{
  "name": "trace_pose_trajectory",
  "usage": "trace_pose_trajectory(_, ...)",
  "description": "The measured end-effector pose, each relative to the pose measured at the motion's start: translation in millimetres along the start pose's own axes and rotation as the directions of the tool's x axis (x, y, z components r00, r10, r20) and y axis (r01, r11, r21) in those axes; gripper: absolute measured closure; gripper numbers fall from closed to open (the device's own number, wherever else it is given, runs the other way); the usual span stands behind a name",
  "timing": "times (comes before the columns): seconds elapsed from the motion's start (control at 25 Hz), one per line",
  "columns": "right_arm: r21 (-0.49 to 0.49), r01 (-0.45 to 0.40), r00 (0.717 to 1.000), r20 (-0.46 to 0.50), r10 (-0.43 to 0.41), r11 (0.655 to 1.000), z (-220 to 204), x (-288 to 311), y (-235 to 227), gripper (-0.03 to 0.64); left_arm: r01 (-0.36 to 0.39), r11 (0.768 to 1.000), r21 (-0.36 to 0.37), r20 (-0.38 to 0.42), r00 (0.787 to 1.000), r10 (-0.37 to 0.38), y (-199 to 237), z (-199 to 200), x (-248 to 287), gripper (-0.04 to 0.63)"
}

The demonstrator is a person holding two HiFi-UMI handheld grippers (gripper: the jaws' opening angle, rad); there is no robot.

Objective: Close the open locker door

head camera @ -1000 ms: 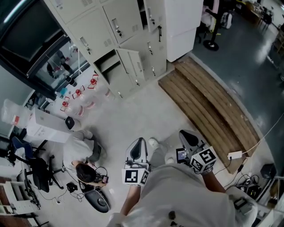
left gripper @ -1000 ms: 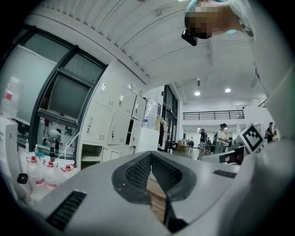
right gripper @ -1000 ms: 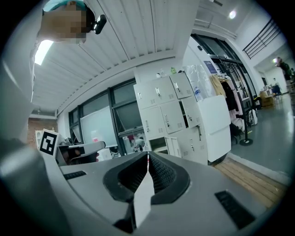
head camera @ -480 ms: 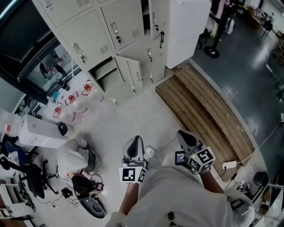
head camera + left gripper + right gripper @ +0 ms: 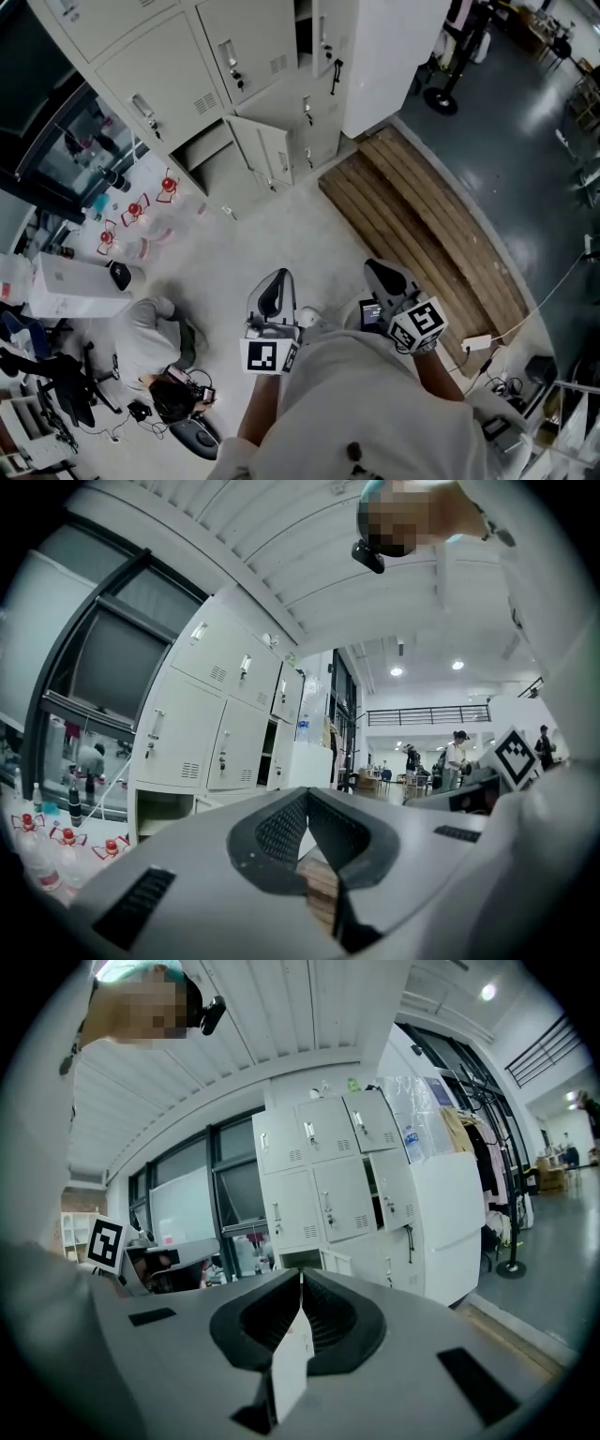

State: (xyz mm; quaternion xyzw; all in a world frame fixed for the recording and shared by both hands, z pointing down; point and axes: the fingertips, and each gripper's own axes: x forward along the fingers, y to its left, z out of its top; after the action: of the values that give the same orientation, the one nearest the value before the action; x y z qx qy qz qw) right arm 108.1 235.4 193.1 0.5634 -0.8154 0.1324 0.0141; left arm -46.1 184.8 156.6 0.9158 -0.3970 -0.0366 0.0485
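Pale-grey locker door (image 5: 265, 153), long axis upright, swung outward from lockers (image 5: 169, 66).

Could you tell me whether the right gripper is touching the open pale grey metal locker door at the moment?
Apart. In the head view, bare concrete floor lies between the right gripper and the open pale grey metal locker door.

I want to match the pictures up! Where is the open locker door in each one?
Head view: the open locker door is at top middle, swung out from the bottom row.
Left gripper view: only a sliver of the door shows, left of middle, low down.
Right gripper view: the door is in the middle, just above the jaws.
Shared landmark: the tall white cabinet, right of the lockers.
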Motion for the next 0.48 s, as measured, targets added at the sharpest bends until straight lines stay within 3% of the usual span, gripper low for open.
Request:
trace_pose_trajectory(0.28, 0.018, -0.063, 0.998, -0.008, 0.064, 0.998, 7, 34, -18, 0.588, -0.069, 0.997, -0.028, -0.015, 0.998, 0.068, 15, -3, 18, 0.588)
trace_pose_trajectory(0.48, -0.001, -0.161, 0.986, -0.046, 0.161, 0.987, 9, 77, -37, 0.588, -0.18, 0.983, -0.031, -0.009, 0.984, 0.18, 32, -3, 29, 0.588)
